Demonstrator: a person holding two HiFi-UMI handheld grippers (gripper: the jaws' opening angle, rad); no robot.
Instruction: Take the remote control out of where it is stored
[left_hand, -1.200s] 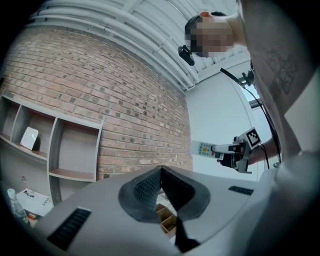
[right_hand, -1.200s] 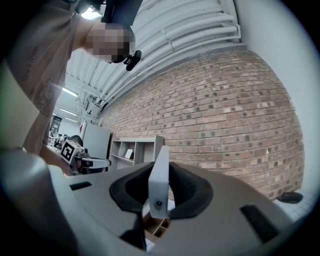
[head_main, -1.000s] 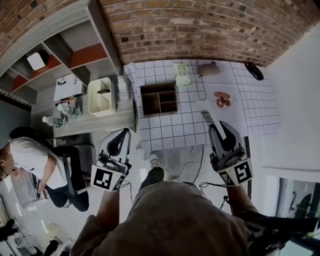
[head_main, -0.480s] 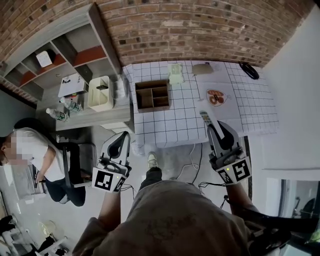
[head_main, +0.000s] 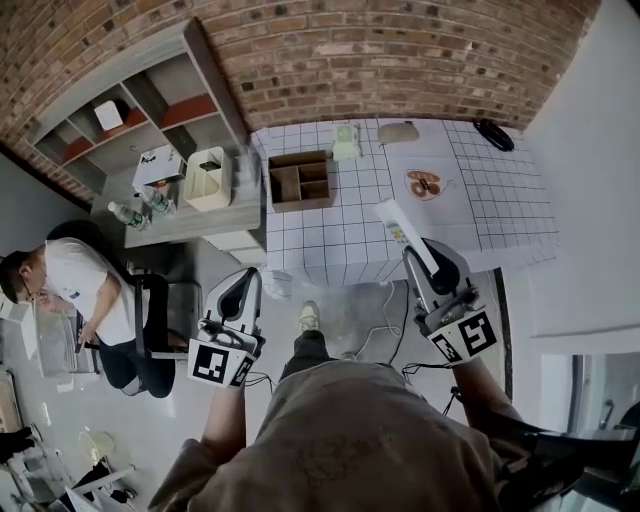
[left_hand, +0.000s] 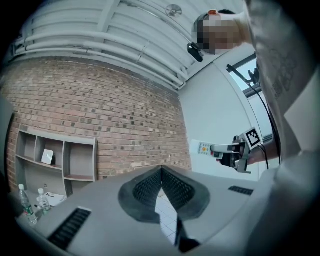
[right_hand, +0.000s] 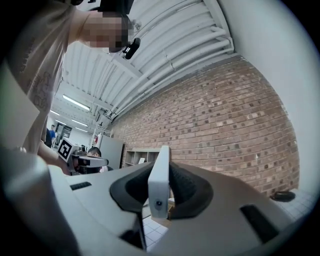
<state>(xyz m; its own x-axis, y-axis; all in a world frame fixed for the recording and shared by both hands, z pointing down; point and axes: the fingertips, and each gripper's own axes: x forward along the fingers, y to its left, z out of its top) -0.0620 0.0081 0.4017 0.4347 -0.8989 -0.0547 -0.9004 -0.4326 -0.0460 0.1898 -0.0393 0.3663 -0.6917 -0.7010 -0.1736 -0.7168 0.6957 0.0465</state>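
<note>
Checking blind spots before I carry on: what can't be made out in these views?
White slim plastic remote control in the right gripper: edge-on in the right gripper view; buttons too small in the head view.
Brown compartmented box: compartments shadowed in the head view; mostly behind the remote in the right gripper view.
Dark object at the white gridded table's far corner: too small to identify, head view.

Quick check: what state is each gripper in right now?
Left gripper: jaws shut, empty.
Right gripper: shut on the remote.
</note>
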